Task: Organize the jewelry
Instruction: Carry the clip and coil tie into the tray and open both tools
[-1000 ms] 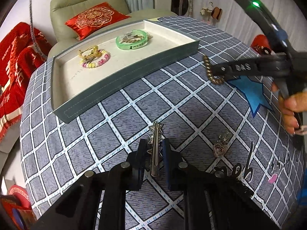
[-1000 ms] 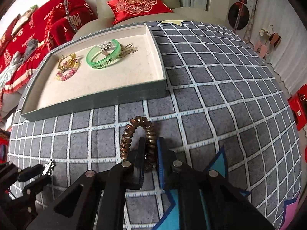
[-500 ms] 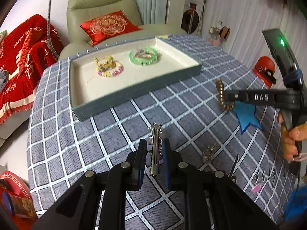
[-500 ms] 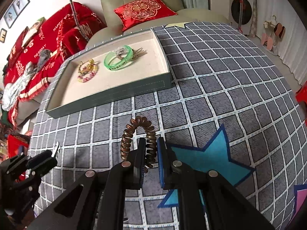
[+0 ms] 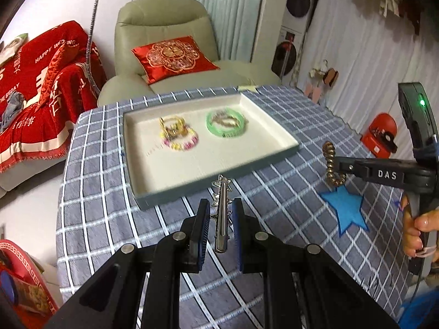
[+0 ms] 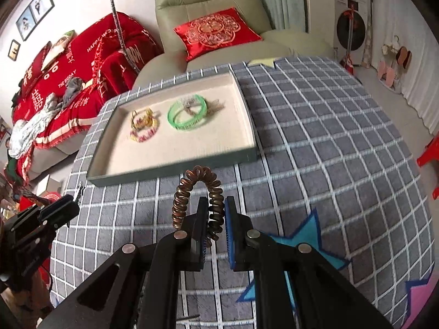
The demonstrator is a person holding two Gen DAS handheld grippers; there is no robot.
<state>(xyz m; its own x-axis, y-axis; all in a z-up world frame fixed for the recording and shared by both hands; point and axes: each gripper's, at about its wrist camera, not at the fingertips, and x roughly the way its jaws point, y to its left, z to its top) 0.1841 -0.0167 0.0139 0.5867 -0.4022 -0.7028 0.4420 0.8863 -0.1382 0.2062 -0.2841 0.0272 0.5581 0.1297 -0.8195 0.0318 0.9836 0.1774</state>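
Observation:
My left gripper (image 5: pixel 221 205) is shut on a silver star hair clip (image 5: pixel 221 211), held above the checked cloth in front of the tray. My right gripper (image 6: pixel 214 205) is shut on a bronze spiral hair tie (image 6: pixel 196 189), whose loop sticks up past the fingertips. In the left wrist view the same hair tie (image 5: pixel 332 164) hangs from the right gripper at the right. The grey tray (image 5: pixel 219 181) with a cream lining holds a green bangle (image 5: pixel 226 123) and a yellow-pink bead bracelet (image 5: pixel 179 137). The tray (image 6: pixel 170 172) lies just beyond the hair tie in the right wrist view.
A grey checked cloth (image 6: pixel 315 137) with blue star patches (image 5: pixel 345 208) covers the table. A beige armchair with a red cushion (image 5: pixel 172 57) stands behind the table, a red-draped sofa (image 6: pixel 68 82) at the left. A hand (image 5: pixel 419 230) grips the right tool's handle.
Both grippers have risen from the cloth with their items held. The tray now looks farther away, and the loose pieces that lay near the left gripper have dropped out of view.

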